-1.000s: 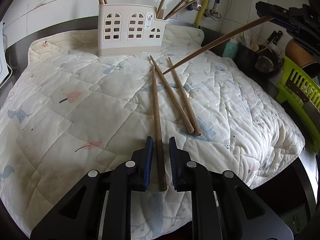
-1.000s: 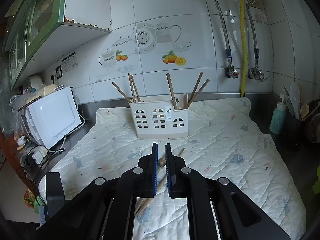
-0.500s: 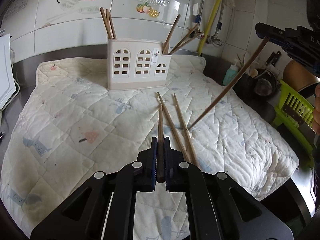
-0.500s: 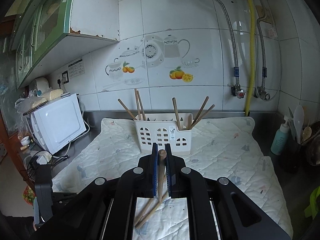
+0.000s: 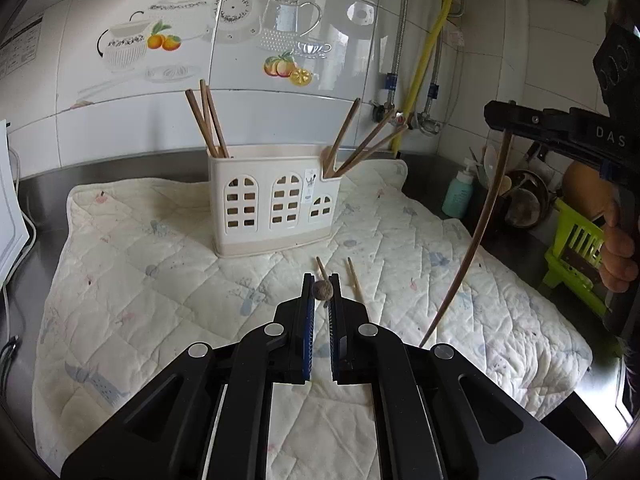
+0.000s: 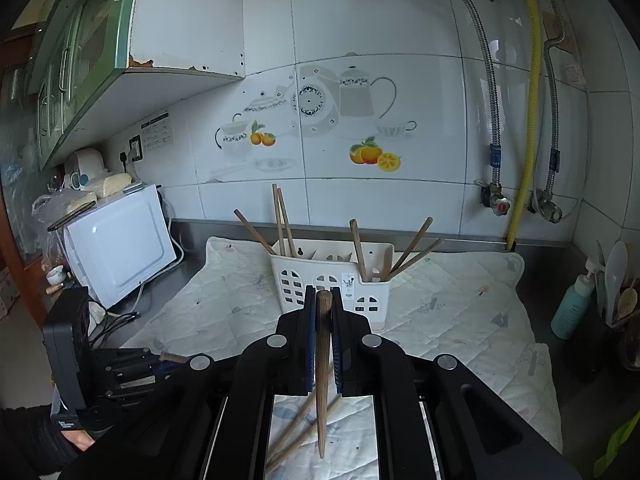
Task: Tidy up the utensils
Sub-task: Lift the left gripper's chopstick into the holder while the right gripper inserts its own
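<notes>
Right now I have a chopstick in each gripper. My left gripper has its fingers pinched on one chopstick, seen end-on, so it points straight ahead at the holder. My right gripper has its fingers clamped near the thick end of the other chopstick, which hangs nearly upright, tip down, ready, I judge, to drop into a slot. Both are carried above the quilted mat, well apart from each other. Two more chopsticks lie loose on the mat, near the front of the holder.

Farther off stands the cream utensil holder. Its left compartment holds three chopsticks leaning left; its right one holds several fanned out to the right. I cannot tell what sits in the middle. The quilted mat covers the bench.
</notes>
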Demonstrator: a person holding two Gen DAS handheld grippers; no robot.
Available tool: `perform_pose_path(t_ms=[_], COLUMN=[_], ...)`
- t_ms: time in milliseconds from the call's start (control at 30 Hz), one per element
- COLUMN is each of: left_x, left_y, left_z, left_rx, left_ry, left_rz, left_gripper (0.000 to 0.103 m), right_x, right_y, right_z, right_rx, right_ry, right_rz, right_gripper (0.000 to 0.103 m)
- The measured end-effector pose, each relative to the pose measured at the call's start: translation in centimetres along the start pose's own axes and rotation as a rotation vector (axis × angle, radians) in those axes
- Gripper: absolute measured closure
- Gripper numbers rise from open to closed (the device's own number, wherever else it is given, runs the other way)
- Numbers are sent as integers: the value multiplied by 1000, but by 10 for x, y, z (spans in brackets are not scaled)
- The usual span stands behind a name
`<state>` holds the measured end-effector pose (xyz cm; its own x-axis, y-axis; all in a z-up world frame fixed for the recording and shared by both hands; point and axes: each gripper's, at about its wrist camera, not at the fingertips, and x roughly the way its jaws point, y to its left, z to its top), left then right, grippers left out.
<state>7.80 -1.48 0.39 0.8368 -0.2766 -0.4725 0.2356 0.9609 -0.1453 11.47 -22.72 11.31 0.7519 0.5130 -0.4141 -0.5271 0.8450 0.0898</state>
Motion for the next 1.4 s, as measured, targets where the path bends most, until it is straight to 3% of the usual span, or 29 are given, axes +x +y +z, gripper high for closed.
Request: perform_pose_path(t_ms=[233, 433, 733, 1033, 1233, 1400], left_x=[9, 18, 13, 3, 27, 56], left_y=[4, 8, 12, 17, 30, 41], left_z=[33, 63, 133, 207, 232, 230], left_rx=[22, 35, 69, 78, 70, 58], left_ry=[-10, -25, -136, -300, -323, -306], left_rz=[3, 14, 45, 104, 152, 192], left_gripper=[98, 98, 98, 98, 98, 98], right_x=[12, 21, 64, 111, 140, 163], right_y=[-16, -27, -48, -63, -74, -78], right_z=[38, 85, 138, 153, 147, 132], right_rx=[-4, -23, -23, 23, 42, 40], right_ry=[-18, -87, -141, -197, -194, -143], right_rz=[-3, -25, -73, -97, -92, -78], right_gripper=[96, 96, 96, 96, 96, 96])
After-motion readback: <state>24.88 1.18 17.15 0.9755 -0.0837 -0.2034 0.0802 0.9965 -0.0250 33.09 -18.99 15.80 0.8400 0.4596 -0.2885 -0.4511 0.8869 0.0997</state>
